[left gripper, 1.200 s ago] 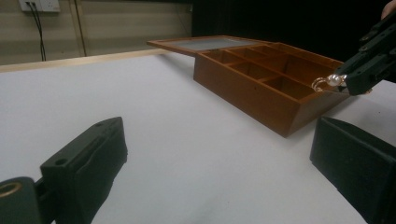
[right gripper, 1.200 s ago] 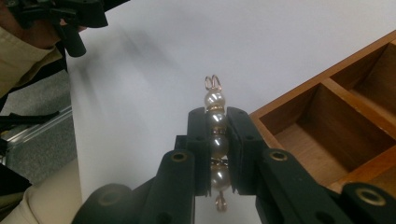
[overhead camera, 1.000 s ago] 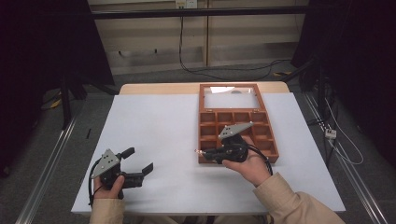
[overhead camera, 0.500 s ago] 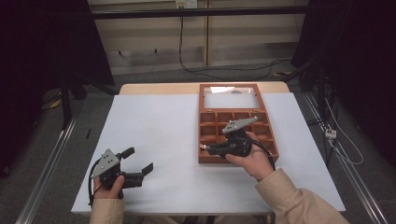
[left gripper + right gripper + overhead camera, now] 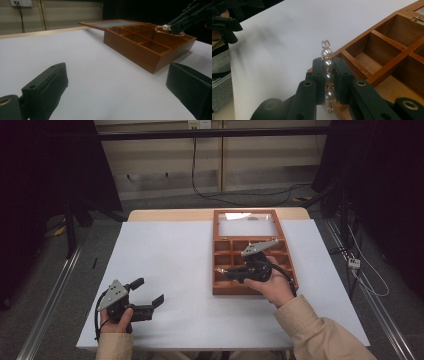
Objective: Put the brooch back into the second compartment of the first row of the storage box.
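A short string of pearls on pinkish wire [image 5: 327, 53] is clamped between the pads of my right gripper [image 5: 328, 62], which is shut on it. In the high view this gripper [image 5: 223, 271] hovers over the near left compartments of an open wooden box [image 5: 216, 270], pointing left. The left gripper view shows the pearl piece [image 5: 163, 27] held above the box's rim [image 5: 130, 47]. My left gripper [image 5: 149, 290] rests on the white table at the near left, jaws open and nothing between them [image 5: 117, 95].
The box's glazed lid [image 5: 245, 222] lies flat beyond it at the table's far edge. Several compartments [image 5: 387, 70] look bare. White table surface [image 5: 170, 255] stretches between the two grippers. Dark stands and cables flank the table.
My right gripper has shifted slightly away from the person, over the box, still holding the pearl piece. The left gripper has stayed where it was.
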`<state>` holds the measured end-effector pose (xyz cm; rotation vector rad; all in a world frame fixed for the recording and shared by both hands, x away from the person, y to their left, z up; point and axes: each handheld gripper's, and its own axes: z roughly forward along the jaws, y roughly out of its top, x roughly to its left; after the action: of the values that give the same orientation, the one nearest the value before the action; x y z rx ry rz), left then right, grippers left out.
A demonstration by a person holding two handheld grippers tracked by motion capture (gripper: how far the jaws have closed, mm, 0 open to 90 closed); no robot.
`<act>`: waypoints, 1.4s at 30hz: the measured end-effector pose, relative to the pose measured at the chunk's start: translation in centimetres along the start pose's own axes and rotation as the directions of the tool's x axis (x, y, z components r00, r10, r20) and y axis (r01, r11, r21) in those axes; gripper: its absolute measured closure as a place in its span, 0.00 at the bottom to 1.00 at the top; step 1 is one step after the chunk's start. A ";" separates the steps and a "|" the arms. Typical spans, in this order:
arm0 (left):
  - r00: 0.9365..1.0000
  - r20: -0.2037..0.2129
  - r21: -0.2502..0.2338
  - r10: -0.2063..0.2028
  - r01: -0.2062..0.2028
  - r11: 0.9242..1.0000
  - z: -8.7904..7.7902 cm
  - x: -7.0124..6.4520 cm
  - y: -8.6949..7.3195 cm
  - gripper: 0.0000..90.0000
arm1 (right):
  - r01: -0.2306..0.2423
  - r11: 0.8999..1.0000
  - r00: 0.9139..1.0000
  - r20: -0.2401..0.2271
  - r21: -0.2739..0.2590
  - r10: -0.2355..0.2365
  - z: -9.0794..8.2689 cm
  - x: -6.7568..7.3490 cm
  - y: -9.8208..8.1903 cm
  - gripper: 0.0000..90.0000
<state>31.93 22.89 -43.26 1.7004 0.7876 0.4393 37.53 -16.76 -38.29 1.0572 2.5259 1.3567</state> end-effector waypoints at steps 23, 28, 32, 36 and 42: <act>1.000 0.000 -0.003 -0.003 0.003 1.000 0.0 0.0 0.0 0.04 | -0.023 1.000 0.998 0.056 -0.001 0.023 0.0 -2.1 0.2 0.90; 1.000 0.001 -0.002 -0.005 0.005 1.000 0.0 0.0 0.0 0.04 | -0.018 1.000 0.998 0.067 -0.002 0.018 -0.1 -2.4 0.6 0.90; 1.000 0.002 -0.001 -0.003 0.003 1.000 0.0 0.0 0.0 0.04 | -0.015 1.000 0.997 0.073 -0.007 0.016 -0.2 -2.7 0.8 0.90; 1.000 0.002 -0.003 -0.004 0.004 1.000 0.0 0.0 0.0 0.04 | -0.018 1.000 0.997 0.079 -0.006 0.018 -0.2 -3.0 0.9 0.90; 1.000 0.003 -0.002 -0.002 0.002 1.000 0.0 0.0 0.0 0.04 | -0.025 1.000 0.996 0.085 -0.011 0.026 -0.1 -3.4 0.8 0.90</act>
<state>31.94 22.95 -43.24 1.6983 0.7864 0.4357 40.48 -18.58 -38.38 1.1241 2.4507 1.3005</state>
